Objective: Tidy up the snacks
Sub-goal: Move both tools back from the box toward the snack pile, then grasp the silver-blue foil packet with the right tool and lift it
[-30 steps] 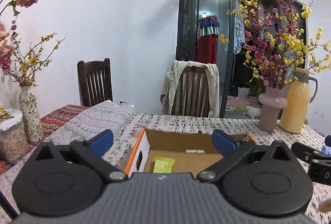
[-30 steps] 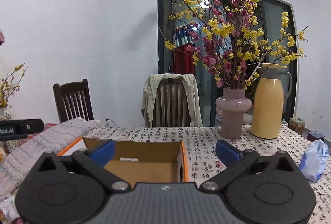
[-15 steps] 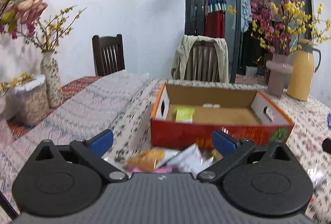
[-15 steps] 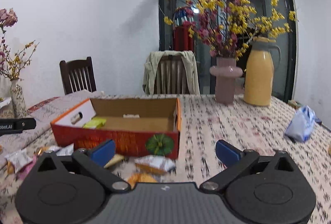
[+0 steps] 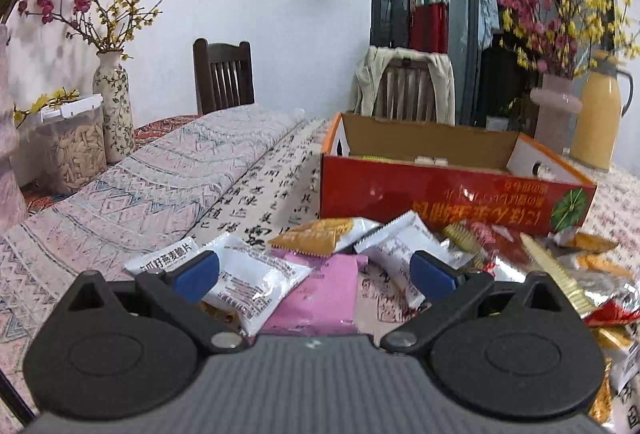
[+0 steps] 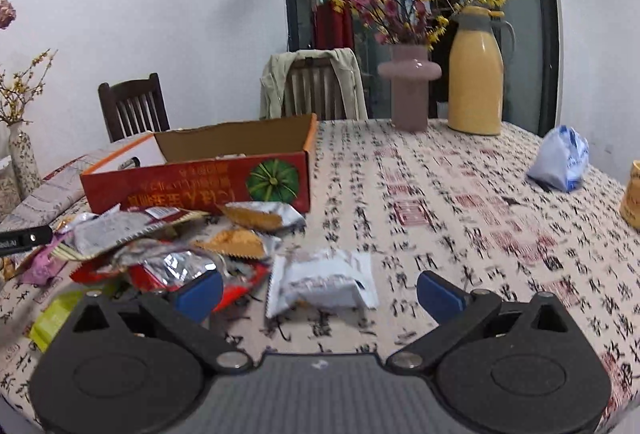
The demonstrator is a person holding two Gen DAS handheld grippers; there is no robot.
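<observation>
Room: dining room, desk point(image 6: 460, 201) under a calligraphy-print cloth, vases and yellow jug point(image 6: 476, 73) at the back.
Snacks: loose pile of packets point(image 6: 168, 246) on the cloth, just in front of the red cardboard box point(image 5: 452, 189).
Box: open-topped, nearly empty, a green packet edge showing inside.
Right hand-held gripper point(image 6: 318, 292): jaws spread wide, empty; white packet point(image 6: 324, 282) lies between the fingertips.
Left hand-held gripper point(image 5: 316, 272): jaws apart, empty; pink packet point(image 5: 320, 294) and white oat packet point(image 5: 244, 278) between them.
Risk: overlapping foil packets, so a close may pinch two at once or slide off; crinkly wrappers could slip.
</observation>
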